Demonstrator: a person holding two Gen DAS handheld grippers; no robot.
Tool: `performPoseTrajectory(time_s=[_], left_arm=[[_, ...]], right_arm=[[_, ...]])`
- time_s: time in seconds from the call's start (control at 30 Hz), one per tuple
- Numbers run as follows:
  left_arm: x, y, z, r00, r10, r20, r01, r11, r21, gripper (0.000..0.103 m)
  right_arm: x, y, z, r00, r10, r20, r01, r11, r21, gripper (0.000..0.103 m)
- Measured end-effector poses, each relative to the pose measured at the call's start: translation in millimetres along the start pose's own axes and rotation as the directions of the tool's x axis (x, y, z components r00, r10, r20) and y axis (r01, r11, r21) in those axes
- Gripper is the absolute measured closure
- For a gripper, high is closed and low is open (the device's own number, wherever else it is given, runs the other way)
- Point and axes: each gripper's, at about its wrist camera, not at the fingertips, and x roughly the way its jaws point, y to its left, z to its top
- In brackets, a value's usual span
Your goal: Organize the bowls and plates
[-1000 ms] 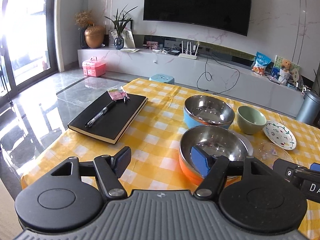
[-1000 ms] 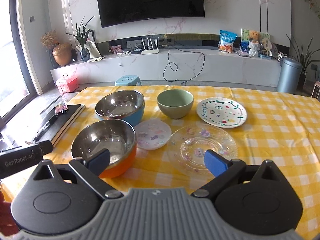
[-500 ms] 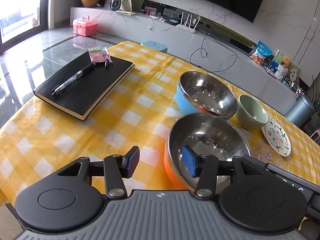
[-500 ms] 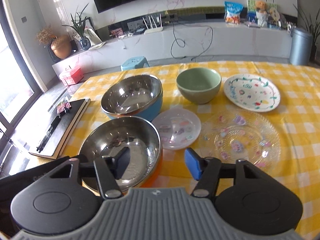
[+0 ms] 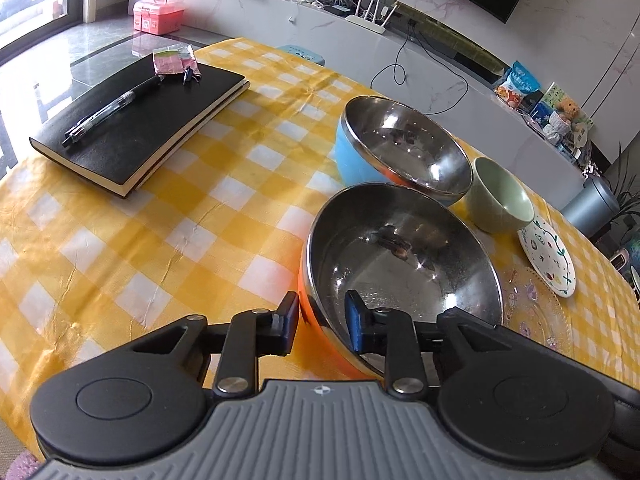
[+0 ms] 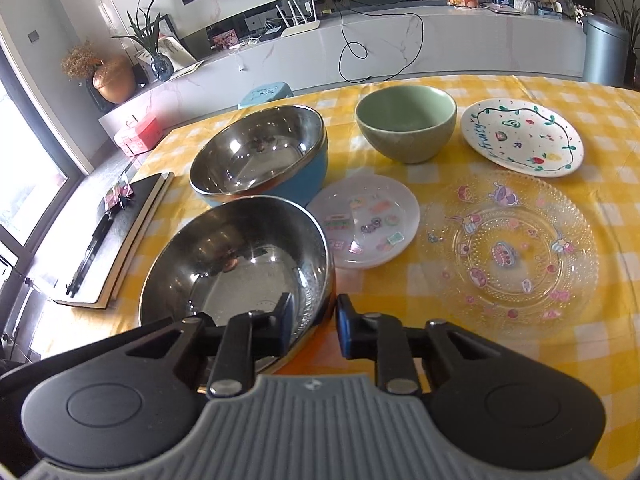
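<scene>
An orange bowl with a steel inside (image 5: 400, 260) (image 6: 240, 260) stands nearest on the yellow checked table (image 5: 160, 240). My left gripper (image 5: 320, 330) straddles its near left rim, jaws closing, one finger inside and one outside, with a gap still showing. My right gripper (image 6: 313, 322) straddles the near right rim the same way, jaws closing. Behind stand a blue steel bowl (image 5: 404, 148) (image 6: 256, 152) and a green bowl (image 5: 500, 200) (image 6: 404, 120). A small clear plate (image 6: 366, 226), a glass plate (image 6: 508, 252) and a painted white plate (image 6: 520, 136) lie to the right.
A black notebook (image 5: 136, 128) with a pen (image 5: 108, 112) on it lies at the table's left end, near the edge. Beyond the table are a low white TV bench, a blue stool and a grey bin (image 6: 604, 48).
Both grippers came down and forward to the orange bowl and tilted downward. Their jaws narrowed from wide open until each pair straddles the bowl's rim.
</scene>
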Motion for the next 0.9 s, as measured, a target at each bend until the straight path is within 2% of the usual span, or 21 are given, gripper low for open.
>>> performPoseTrajectory(time_s=[0.13,0.33,0.6,0.9], left_arm=[[-0.8,-8.0,-1.5,0.999,0.037,-0.002,-0.037,0.999,0.036,0.080],[-19.0,-9.4,-6.7,0.999,0.041,0.012,-0.042,0.998,0.041,0.080],[-53.8,-19.7,-18.3,0.999,0.032,0.020,-0.033,0.999,0.039,0.080],[-70.6,-40.4,-44.2,1.000,-0.009,-0.027,0.011,0.997,0.078,0.080]], right_arm=[[-1.6,-0.1,0.7,1.000,-0.003,-0.001,0.003,1.000,0.005,0.086],[-16.5,-1.7,1.2,1.000,0.009,0.004,-0.009,1.000,0.013,0.089],[-50.5,-15.6,-8.7,0.998,0.052,-0.041,-0.050,0.997,0.058,0.089],[-81.8,-64.5,-27.1,0.986,0.125,-0.113,-0.098,0.971,0.219,0.090]])
